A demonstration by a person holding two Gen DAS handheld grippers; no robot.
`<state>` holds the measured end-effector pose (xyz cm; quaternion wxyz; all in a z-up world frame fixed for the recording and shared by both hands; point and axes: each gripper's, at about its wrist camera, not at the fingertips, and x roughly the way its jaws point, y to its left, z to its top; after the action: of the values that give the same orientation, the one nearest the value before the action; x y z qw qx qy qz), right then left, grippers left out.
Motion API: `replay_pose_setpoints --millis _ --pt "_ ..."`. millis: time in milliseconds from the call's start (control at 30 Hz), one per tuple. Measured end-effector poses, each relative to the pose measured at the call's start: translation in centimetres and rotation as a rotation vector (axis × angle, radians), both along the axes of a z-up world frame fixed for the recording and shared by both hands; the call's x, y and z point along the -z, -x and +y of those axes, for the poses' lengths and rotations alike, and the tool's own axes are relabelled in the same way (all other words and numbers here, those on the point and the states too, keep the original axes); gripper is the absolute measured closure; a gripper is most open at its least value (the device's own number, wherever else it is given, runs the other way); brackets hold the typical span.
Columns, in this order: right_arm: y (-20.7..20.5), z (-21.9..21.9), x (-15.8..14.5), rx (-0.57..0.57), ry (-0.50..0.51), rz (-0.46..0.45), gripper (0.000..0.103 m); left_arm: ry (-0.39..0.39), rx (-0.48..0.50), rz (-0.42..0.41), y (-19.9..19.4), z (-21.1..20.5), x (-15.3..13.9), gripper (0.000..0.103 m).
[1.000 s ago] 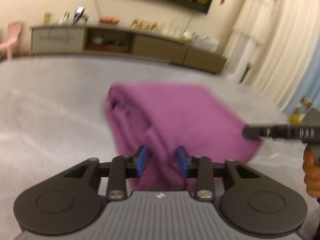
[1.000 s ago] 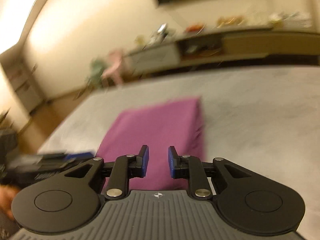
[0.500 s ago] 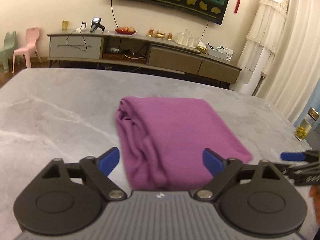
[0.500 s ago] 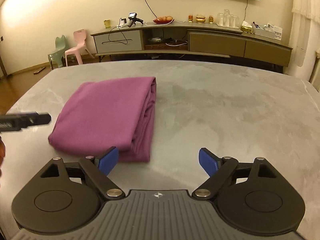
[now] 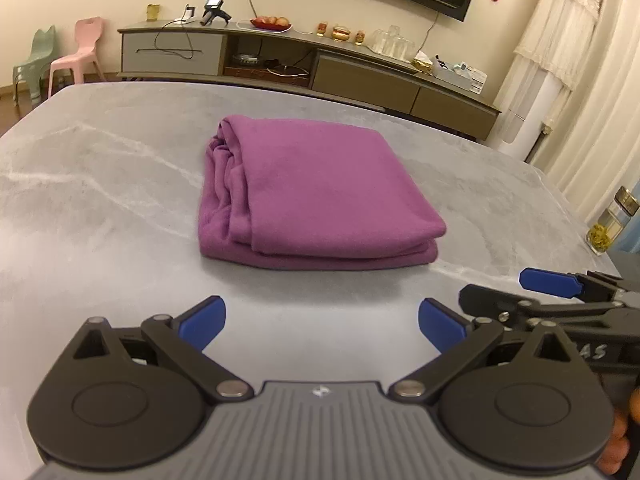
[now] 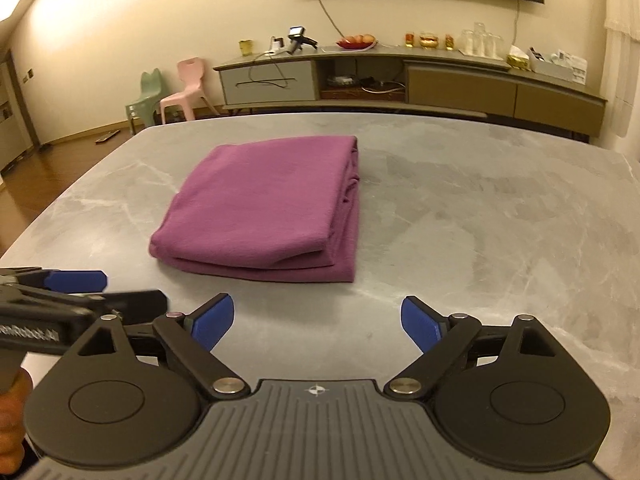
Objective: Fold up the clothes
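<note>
Folded purple garment (image 5: 316,196) on grey table (image 5: 100,208); both hand-held grippers opening wider, nothing between them

A folded garment (image 5: 320,196) is being shown in plain purple on a grey table (image 5: 100,184) veined with white marbling. Blue pads are being seen on black-armed grippers, left gripper (image 5: 320,322) and right gripper (image 6: 318,320). A pink chair (image 6: 188,88) and a pale green chair (image 6: 146,98) are being seen behind.

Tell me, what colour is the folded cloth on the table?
Purple. The folded cloth shows best in the left wrist view.
</note>
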<state>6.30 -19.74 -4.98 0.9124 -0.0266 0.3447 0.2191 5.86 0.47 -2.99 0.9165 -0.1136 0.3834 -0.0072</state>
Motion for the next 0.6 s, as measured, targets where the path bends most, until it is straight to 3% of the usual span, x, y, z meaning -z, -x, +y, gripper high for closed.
replay_pose_setpoints --millis 600 --pt "0.4 -0.1 -0.6 -0.026 0.004 -0.029 0.008 -0.074 -0.033 -0.047 2.4 -2.0 -4.4 0.0"
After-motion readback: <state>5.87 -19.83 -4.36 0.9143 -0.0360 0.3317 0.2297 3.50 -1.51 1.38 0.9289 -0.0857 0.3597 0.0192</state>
